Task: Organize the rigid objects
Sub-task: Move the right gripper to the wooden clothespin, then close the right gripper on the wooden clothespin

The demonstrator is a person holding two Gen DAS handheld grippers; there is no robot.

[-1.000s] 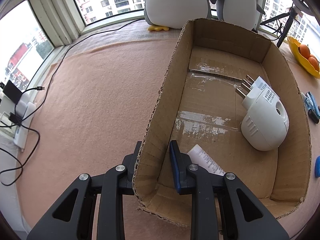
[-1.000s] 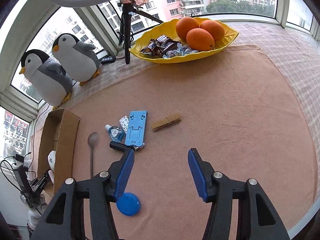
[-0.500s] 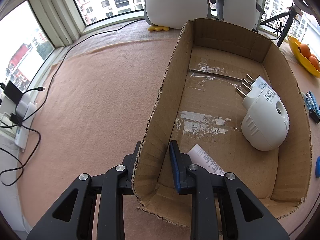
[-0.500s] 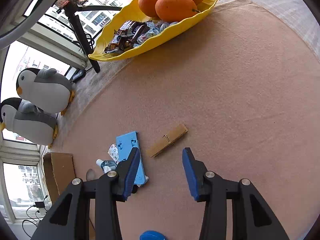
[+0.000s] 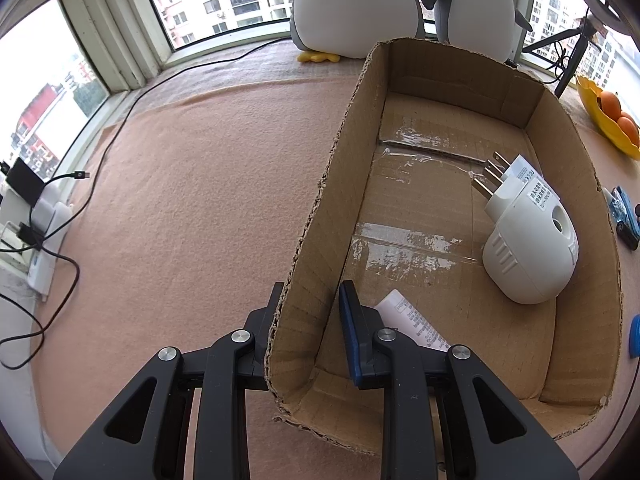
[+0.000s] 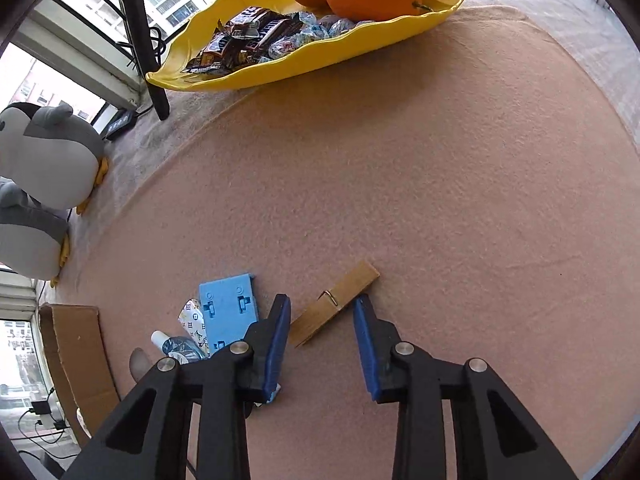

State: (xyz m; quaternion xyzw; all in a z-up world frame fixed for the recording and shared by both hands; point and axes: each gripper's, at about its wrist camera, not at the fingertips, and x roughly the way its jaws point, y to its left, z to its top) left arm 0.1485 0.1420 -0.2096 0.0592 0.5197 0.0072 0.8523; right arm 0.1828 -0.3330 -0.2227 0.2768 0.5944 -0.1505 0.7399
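My left gripper (image 5: pixel 311 296) is shut on the near left wall of the cardboard box (image 5: pixel 320 208), one finger outside and one inside. On the box floor lie a white plug adapter (image 5: pixel 528 248) and a white printed tube (image 5: pixel 412 320). My right gripper (image 6: pixel 322 304) points down at the pink cloth, its jaws closing. A wooden clothespin (image 6: pixel 340 300) lies slantwise between its blue pads (image 6: pixel 280 332), which do not press on it. Just left of it lie a blue plastic stand (image 6: pixel 228 308), a small bottle (image 6: pixel 176 346), a sachet (image 6: pixel 192 316) and a spoon (image 6: pixel 138 362).
A yellow tray (image 6: pixel 280 64) with oranges and sweets stands at the back, beside a black tripod leg (image 6: pixel 140 32). Two plush penguins (image 6: pixel 52 160) sit by the window. Cables and a power strip (image 5: pixel 40 240) lie at the far left. A blue toy car (image 5: pixel 624 216) lies right of the box.
My right gripper has come down and forward over the clothespin and its jaws have narrowed. The left gripper and the box have not moved.
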